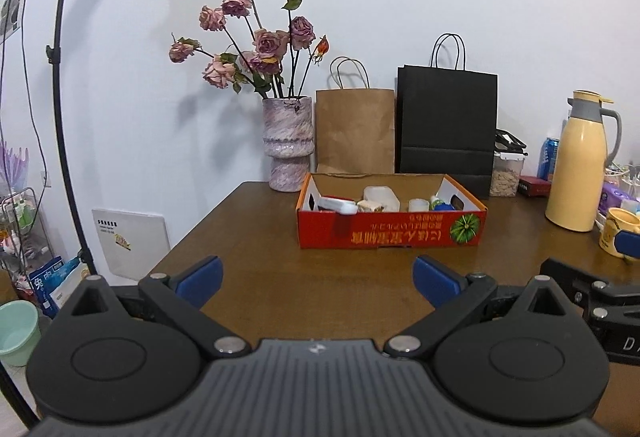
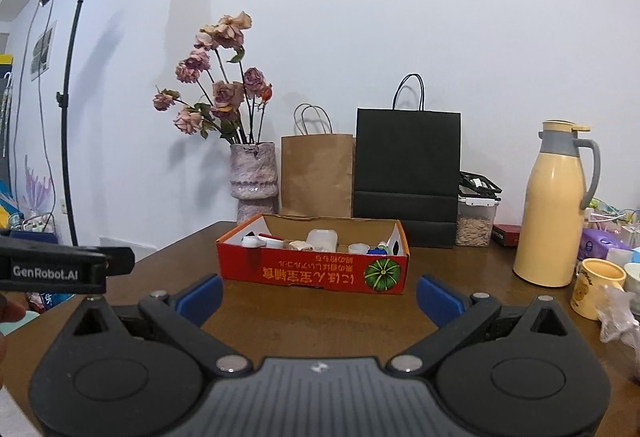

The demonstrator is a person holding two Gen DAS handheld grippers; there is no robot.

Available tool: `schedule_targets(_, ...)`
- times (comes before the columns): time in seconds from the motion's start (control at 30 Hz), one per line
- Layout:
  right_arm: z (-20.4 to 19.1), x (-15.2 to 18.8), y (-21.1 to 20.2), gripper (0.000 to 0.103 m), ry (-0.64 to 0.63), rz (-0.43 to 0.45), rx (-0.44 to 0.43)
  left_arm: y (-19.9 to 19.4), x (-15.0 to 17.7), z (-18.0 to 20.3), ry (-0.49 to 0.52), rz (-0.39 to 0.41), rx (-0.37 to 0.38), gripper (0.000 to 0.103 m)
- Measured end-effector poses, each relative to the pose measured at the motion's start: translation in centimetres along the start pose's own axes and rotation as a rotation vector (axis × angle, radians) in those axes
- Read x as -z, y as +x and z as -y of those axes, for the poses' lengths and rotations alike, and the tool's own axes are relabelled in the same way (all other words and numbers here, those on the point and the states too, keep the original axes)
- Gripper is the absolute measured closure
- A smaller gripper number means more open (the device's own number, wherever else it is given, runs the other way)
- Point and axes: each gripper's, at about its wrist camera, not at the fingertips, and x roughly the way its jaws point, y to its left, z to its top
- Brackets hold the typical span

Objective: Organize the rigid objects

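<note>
A red cardboard box [image 1: 390, 233] [image 2: 316, 271] with a pumpkin picture stands on the brown table [image 1: 280, 277] [image 2: 320, 317]. Inside lie several small rigid items: a white container [image 1: 382, 197] [image 2: 321, 239], a white and red piece [image 1: 338, 204], a small white cup [image 1: 419, 204] [image 2: 358, 248] and a blue-green bottle [image 1: 442, 204]. My left gripper [image 1: 318, 279] hovers open in front of the box, nothing between its blue fingertips. My right gripper [image 2: 319, 297] is likewise open and empty, just short of the box. The right gripper's body shows at the right edge of the left wrist view.
Behind the box stand a vase of dried roses [image 1: 287, 143] [image 2: 254, 177], a brown paper bag [image 1: 355, 129] and a black paper bag [image 1: 446, 125]. To the right are a yellow thermos jug [image 1: 578, 165] [image 2: 554, 205], a yellow mug [image 2: 596, 287], a jar of seeds [image 2: 476, 225] and clutter. A light stand [image 2: 68, 109] rises at left.
</note>
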Motion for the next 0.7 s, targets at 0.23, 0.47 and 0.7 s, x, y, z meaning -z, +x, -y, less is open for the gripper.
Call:
schedule_targets(0.23, -1.1, 0.8, -2.6, 0.0, -0.022, -0.004, -0.007, -2.4, 1.2, -0.6, -0.008, 0.008, 0.002, 0.0)
schedule_targets(0.47, -1.3, 0.9, -3.2, 0.0, -0.025, -0.003, -0.003, -3.0, 1.5, -0.6, -0.01, 0.009, 0.003, 0.0)
schedule_targets(0.7, -1.5, 0.9, -3.2, 0.0, -0.032, -0.007, -0.006, -3.4, 2.0, -0.6, -0.009, 0.006, 0.005, 0.0)
